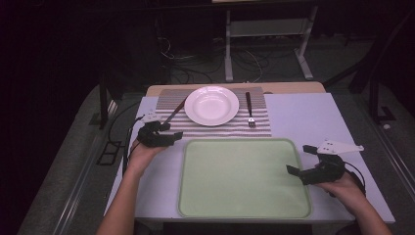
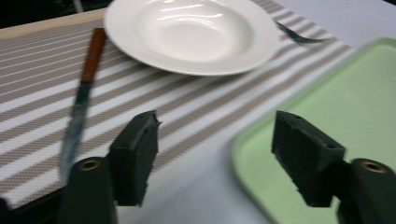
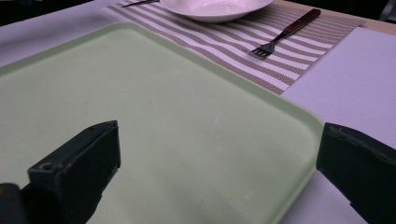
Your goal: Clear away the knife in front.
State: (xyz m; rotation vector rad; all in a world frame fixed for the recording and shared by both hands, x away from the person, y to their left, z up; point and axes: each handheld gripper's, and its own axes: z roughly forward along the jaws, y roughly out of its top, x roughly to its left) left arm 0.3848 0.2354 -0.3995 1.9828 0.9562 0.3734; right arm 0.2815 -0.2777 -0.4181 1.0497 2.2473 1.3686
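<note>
Striped placemat [image 1: 215, 125], knife [image 1: 174, 113] just beyond left hand-held gripper [image 1: 164, 133], jaws apart

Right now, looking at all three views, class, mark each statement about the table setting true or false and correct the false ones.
1. The white plate sits on the striped placemat. True.
2. The fork lies on the green tray. False: it lies on the placemat, right of the plate.
3. The knife has a reddish-brown handle. True.
4. The left gripper grips the knife. False: its jaws are open, holding nothing.
5. The right gripper is open at the tray's right edge. True.
</note>
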